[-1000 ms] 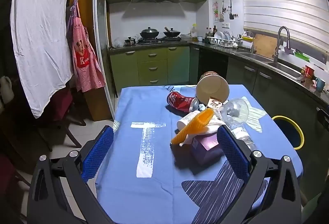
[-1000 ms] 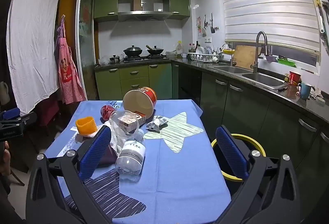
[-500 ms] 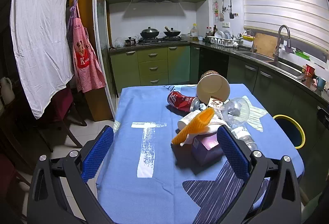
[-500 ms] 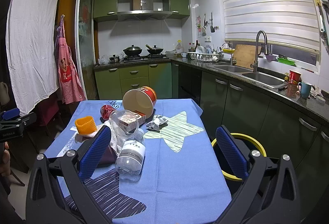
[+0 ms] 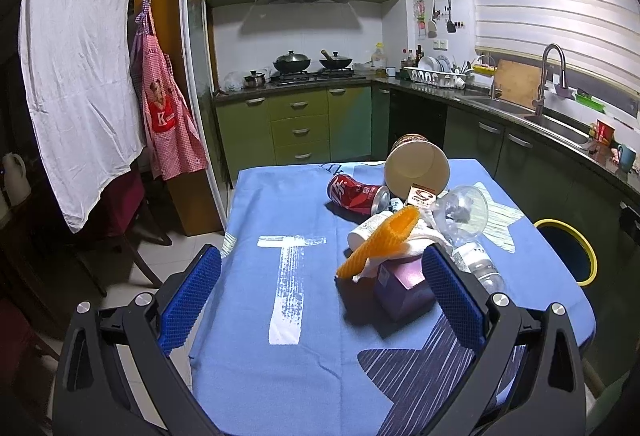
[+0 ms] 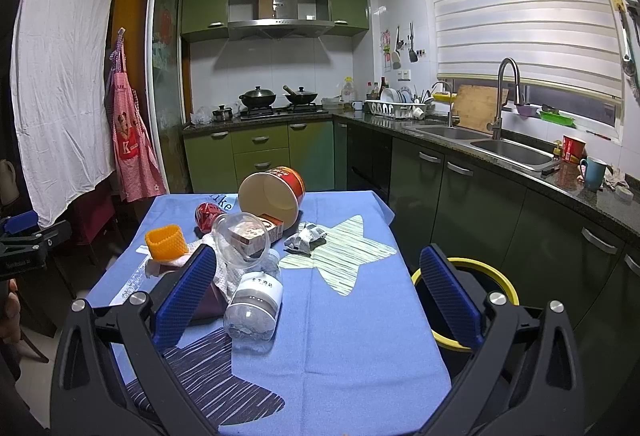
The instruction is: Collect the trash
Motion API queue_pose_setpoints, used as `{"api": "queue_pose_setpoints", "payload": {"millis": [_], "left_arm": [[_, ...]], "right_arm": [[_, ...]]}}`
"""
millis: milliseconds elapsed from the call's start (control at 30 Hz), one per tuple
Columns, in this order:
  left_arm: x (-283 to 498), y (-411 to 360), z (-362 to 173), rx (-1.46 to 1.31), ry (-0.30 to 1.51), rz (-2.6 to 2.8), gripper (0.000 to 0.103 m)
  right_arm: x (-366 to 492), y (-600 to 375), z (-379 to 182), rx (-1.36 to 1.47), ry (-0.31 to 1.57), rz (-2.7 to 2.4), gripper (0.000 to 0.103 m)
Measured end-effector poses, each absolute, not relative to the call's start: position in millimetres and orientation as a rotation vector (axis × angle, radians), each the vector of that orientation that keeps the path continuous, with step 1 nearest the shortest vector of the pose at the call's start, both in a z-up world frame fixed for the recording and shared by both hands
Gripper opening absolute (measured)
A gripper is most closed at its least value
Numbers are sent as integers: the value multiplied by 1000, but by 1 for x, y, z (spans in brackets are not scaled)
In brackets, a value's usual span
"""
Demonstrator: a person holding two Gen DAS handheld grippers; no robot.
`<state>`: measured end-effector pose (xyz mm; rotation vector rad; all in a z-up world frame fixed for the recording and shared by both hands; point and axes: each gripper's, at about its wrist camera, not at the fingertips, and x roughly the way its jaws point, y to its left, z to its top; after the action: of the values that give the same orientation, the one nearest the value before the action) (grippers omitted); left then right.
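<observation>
both my tools, left tool (image 5: 320, 288) and right tool (image 6: 316, 288), hang released, holding nothing. trash pile (image 6: 244, 240) sits left of the yellow-rimmed bin (image 6: 494, 270); i'd take the nearest bottle (image 6: 254, 300) first, squarely.

Blue tablecloth (image 6: 352, 316) (striped stars); red can (image 5: 354, 195); orange cup (image 6: 166, 242).

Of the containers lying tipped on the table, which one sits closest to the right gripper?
The clear plastic bottle with the white label, lying just ahead of the right gripper. The red can and paper noodle bowl lie farther back.
</observation>
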<state>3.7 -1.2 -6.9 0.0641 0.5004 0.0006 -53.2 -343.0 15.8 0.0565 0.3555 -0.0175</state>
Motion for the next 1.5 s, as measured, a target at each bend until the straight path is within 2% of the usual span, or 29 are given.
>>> {"api": "queue_pose_setpoints", "payload": {"millis": [1500], "left_arm": [[8,-10,-10,90,513,-6,99]], "right_arm": [[-51,-343,15,60,362,-16,97]]}}
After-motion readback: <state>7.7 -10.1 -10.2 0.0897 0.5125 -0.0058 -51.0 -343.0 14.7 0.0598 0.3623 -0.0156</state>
